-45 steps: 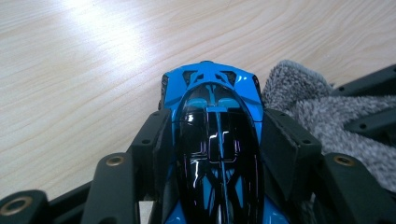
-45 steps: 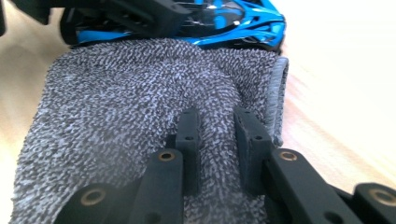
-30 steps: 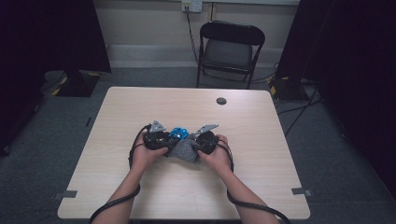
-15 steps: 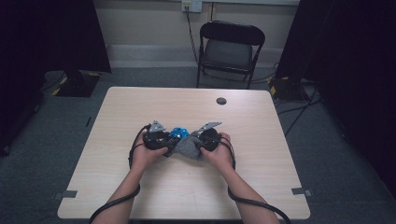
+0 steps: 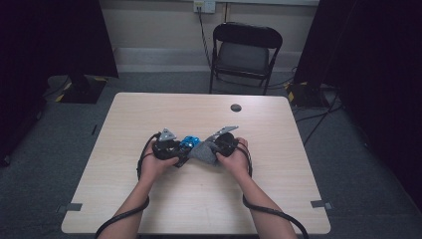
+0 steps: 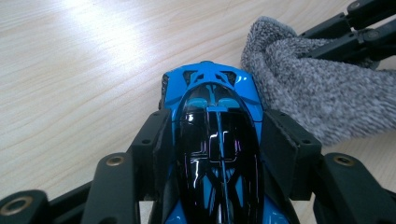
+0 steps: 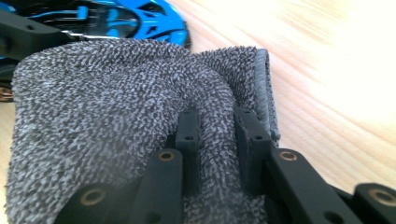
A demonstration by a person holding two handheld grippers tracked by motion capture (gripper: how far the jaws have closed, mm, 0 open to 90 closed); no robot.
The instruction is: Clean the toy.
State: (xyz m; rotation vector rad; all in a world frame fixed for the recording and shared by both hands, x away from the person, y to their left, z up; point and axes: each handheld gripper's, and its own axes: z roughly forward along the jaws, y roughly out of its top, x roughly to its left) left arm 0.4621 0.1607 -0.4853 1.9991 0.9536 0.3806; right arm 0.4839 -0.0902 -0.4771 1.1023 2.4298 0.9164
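The blue toy car point(image 6: 212, 140) sits clamped between the left gripper point(image 6: 215, 135) jaws (cloth point(image 6: 322, 93) alongside).

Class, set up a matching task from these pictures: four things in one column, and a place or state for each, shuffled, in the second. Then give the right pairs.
Things
1. toy car
2. grey cloth
3. folding chair
4. black disc

Places or states
A. lying alone on the table's far part
B. pinched in the right hand-held gripper
C. on the floor beyond the table
D. clamped in the left hand-held gripper

Pairs: 1-D, 2-B, 3-C, 4-A
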